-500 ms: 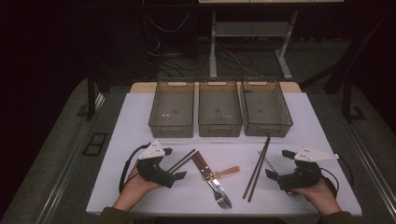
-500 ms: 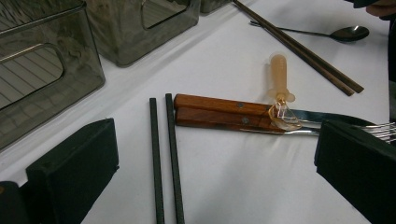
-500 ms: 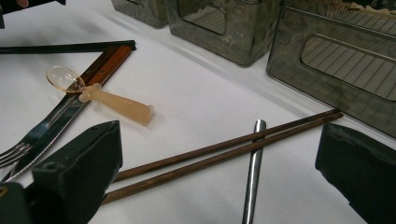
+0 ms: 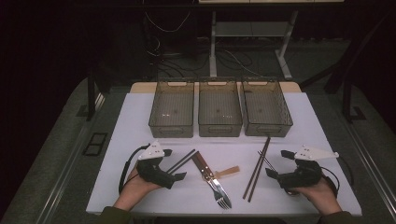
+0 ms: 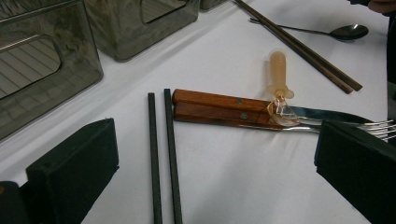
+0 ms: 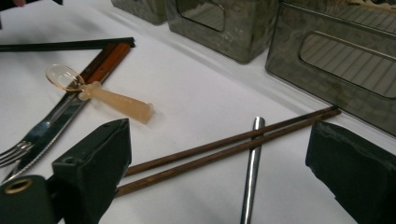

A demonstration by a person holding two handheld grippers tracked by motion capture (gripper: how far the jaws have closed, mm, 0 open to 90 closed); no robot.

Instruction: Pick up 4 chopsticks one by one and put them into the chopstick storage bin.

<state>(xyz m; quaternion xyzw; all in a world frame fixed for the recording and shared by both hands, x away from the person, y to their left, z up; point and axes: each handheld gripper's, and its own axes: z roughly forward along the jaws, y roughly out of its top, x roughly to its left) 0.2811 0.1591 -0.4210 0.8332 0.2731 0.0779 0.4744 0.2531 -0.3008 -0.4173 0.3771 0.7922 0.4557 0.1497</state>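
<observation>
White cloth covers the table (image 4: pixel 140 112), with three empty grey bins (image 4: pixel 219 112) lined up along the far side and the cutlery laid loose in front of them, apparently so each kind can go into its own bin. Both the left gripper (image 4: pixel 175 164) and the right gripper (image 4: pixel 276 163) rest on the cloth with jaws wide apart and nothing between the pads (neither has begun a pick, I'd say). Black chopsticks (image 5: pixel 163 154) lie just ahead of the left one, brown chopsticks (image 6: pixel 224 149) and a steel spoon handle (image 6: pixel 252 163) ahead of the right, with the wood-handled knife and fork (image 4: pixel 210 170) in between.

Lab setup: dark room, floor cables (image 4: pixel 168 56), white-covered table (image 4: pixel 140 121).
</observation>
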